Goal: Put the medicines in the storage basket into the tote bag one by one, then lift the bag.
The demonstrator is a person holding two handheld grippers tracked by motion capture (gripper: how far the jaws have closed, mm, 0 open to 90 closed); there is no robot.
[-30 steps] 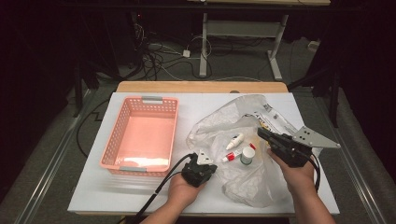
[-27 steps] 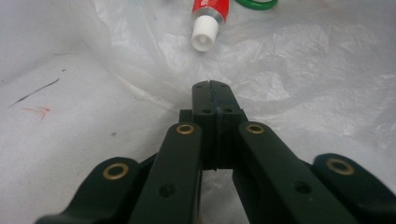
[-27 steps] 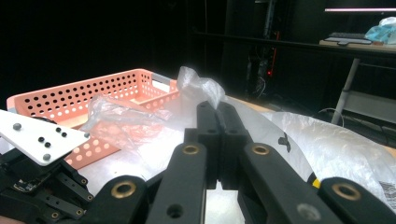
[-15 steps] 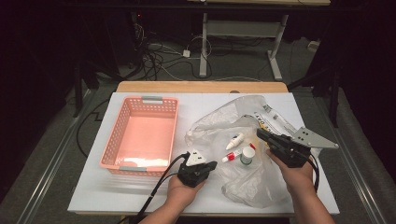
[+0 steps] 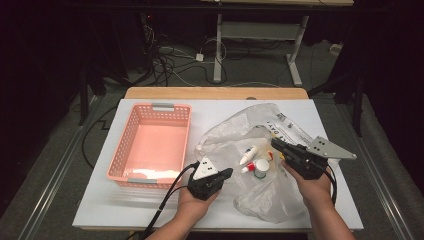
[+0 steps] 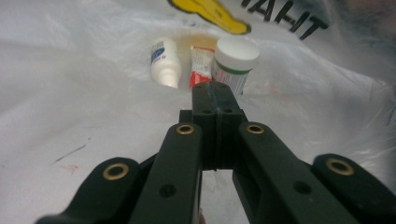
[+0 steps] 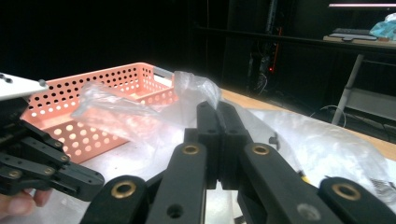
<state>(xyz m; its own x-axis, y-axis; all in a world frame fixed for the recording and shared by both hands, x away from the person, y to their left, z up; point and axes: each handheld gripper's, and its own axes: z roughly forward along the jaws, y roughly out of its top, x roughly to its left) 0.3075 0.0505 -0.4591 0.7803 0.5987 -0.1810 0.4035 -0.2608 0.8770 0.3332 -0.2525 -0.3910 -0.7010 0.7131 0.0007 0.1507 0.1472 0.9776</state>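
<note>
High view is showing a person at a white table [image 5: 150,210], working a clear plastic bag [image 5: 240,135] that is lying crumpled between the two tools. The right gripper [image 5: 276,144] is pinching the bag's upper film, its jaws clamped together on a fold and lifting it so the mouth is gaping. The left gripper [image 5: 227,173] is hovering just outside that mouth with its jaws pressed together on nothing.

Directly ahead of the left gripper's tips, inside the bag, a small white dropper bottle [image 6: 166,60], a red-and-white tube [image 6: 201,66] and a white-capped jar [image 6: 235,60] are lying side by side. These are looking light, hard and smooth, so they are likely to roll or slip; gripping each across its body is seeming safest. The bag is thin, limp and slippery, and is best held by its rim.

Loose film is draping around the items and could get caught in the jaws. A pink basket [image 5: 150,145] is sitting beyond the left gripper, on the side away from the bag.
</note>
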